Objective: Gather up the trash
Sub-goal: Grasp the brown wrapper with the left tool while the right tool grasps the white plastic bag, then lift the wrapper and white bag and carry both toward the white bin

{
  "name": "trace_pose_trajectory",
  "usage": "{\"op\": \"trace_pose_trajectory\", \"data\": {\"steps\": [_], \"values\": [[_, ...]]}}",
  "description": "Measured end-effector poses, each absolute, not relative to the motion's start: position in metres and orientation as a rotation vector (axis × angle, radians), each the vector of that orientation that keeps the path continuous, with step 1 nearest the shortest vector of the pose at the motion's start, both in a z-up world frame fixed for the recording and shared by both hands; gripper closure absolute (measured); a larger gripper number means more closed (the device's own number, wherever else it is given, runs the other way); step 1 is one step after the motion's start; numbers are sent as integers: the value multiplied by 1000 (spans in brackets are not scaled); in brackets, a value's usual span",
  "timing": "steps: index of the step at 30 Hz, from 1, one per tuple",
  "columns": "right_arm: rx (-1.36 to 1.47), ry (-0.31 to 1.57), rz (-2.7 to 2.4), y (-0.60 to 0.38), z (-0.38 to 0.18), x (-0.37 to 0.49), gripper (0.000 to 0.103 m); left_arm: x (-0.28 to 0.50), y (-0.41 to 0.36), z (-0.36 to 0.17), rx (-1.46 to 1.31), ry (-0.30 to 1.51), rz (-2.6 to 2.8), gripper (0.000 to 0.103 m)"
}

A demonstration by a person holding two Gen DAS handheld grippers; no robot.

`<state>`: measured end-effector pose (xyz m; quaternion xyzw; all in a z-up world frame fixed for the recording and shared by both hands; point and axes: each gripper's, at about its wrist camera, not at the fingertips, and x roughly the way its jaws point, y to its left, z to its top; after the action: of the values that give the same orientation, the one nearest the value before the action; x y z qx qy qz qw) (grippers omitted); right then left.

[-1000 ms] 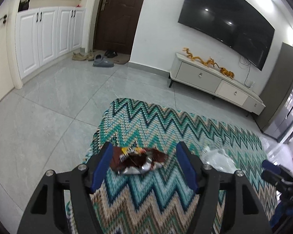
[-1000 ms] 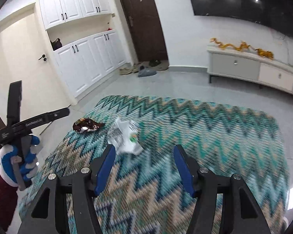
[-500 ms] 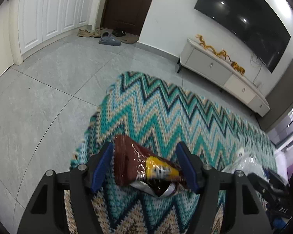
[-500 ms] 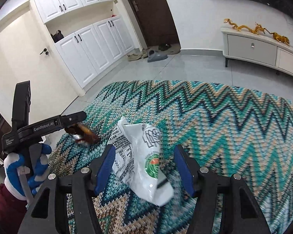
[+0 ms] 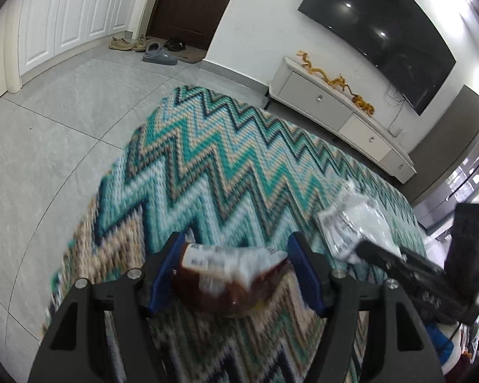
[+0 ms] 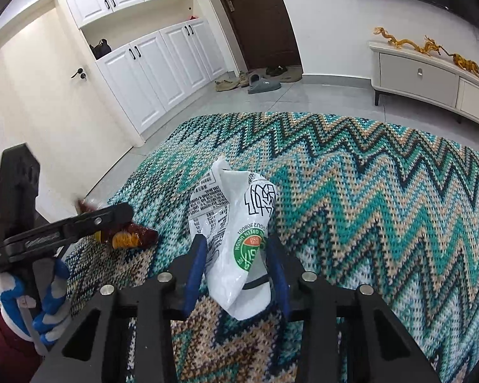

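Underfoot, a zigzag rug (image 6: 383,210) in teal, tan and navy, spread over grey floor tiles (image 5: 48,134), with a low white TV cabinet (image 5: 335,108) at the far right

Above the near part of the rug, a white plastic bag (image 6: 236,233) with black print and a green-and-orange round logo, standing crumpled between the blue pads of the right hand-held gripper (image 6: 234,274), pinched around its lower middle. Looks feather-light, limp and slick; likely to slide or balloon out if squeezed only at a loose flap, so best gripped where the film is bunched thick, as here

To the left, smaller, a brown snack wrapper (image 5: 230,277) with a white printed panel and silvery lining, caught crosswise between the pads of the left hand-held gripper (image 5: 233,274), closed in on both crumpled ends and lifted off the rug. Seems light, crinkly and springy, with glossy foil that could slip; safer held across a folded ridge than by a single edge. Blurred in the left view, so exact contact hard to judge
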<state>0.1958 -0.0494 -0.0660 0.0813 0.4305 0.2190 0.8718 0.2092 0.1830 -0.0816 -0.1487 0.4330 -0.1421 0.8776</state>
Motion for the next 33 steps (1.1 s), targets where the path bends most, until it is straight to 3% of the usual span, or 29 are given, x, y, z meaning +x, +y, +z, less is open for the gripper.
{"op": "trace_pose_trajectory", "data": {"steps": [5,17,18,22,33], "values": [[159,894,459,-50,-65,183,75,180,170,-84,-242,894,-309,38],[157,866,456,-46,-52,136,76,136,154,-84,-187,902,-350,39],[161,862,453,-48,-51,132,76,133,152,-84,-181,898,-350,41],[171,850,441,-57,-43,117,76,125,153,-84,-211,910,-364,66],[209,814,406,-90,-26,76,77,93,137,-80,-196,891,-351,74]]}}
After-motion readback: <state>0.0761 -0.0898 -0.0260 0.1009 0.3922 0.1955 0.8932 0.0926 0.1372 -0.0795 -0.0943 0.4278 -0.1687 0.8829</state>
